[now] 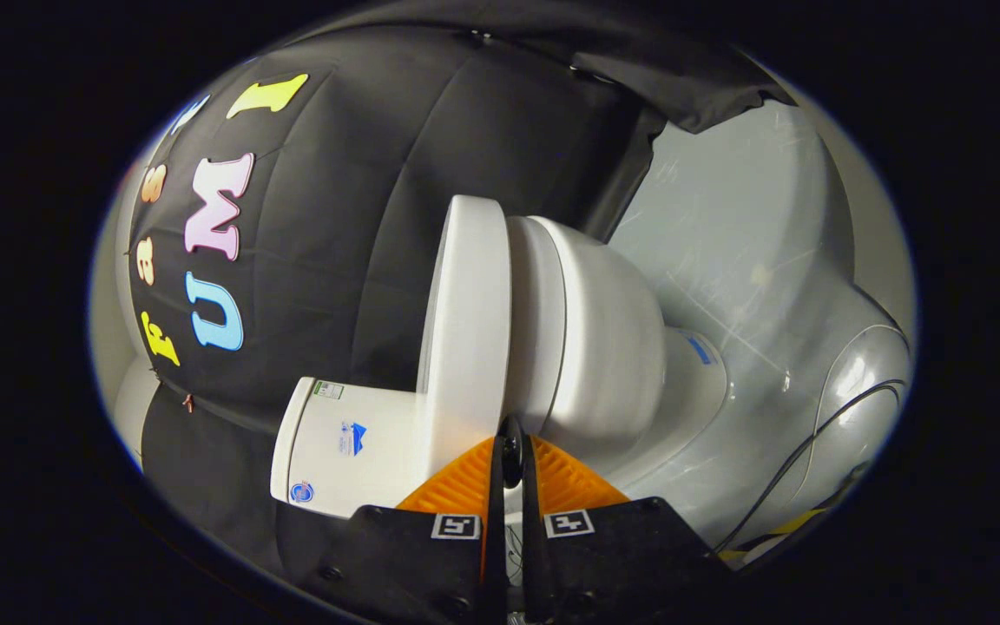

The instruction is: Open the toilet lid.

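The view is rolled on its side, so the white toilet appears lying sideways. Its lid [465,330] rests flat against the seat [535,321], with the bowl [613,347] beyond the seat and the tank [344,443] on the lid's other side. My gripper [510,447] is shut, with only a thin dark slit between the fingers. Its tips sit right at the seam where the lid's front edge meets the seat. One finger overlaps the lid and the other overlaps the seat and bowl. Whether the tips touch the lid edge is hard to tell.
A pale grey glossy floor [752,260] spreads around the toilet's base. A thin black cable [812,443] curves across it beyond the bowl. The booth's black cloth wall [361,217] hangs behind the tank and lid.
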Demonstrator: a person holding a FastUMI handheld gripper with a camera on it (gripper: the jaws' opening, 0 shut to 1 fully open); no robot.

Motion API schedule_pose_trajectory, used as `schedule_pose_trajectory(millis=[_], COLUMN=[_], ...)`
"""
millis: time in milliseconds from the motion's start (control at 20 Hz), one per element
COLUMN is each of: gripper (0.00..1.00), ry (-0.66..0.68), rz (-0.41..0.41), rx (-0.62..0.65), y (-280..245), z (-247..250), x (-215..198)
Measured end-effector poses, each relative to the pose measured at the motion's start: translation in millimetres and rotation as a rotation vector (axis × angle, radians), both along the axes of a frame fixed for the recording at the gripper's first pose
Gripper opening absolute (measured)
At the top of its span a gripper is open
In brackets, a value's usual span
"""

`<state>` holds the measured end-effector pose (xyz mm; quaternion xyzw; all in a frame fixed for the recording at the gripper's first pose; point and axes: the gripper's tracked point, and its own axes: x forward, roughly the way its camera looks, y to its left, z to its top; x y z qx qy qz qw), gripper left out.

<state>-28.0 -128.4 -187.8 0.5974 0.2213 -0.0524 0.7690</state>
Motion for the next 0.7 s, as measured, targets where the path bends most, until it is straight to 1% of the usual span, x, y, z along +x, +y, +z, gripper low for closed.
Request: schedule_pose_trajectory(millis=[50, 100, 150, 350, 500, 700], gripper=[0.12, 0.12, 0.05, 0.05, 0.05, 0.05], ry=[0.002, -0.007, 0.024, 0.023, 0.038, 0.051], rz=[0.008, -0.015, -0.008, -0.007, 0.001, 0.01], rx=[-0.007, 0.016, 0.019, -0.003, -0.051, -0.086], y=[0.8, 5.3, -1.4, 0.4, 0.7, 1.9], z=[-1.9, -7.8, -2.4, 2.4, 4.4, 14.1], x=[1.2, 14.6, 6.1, 1.1, 1.3, 2.0])
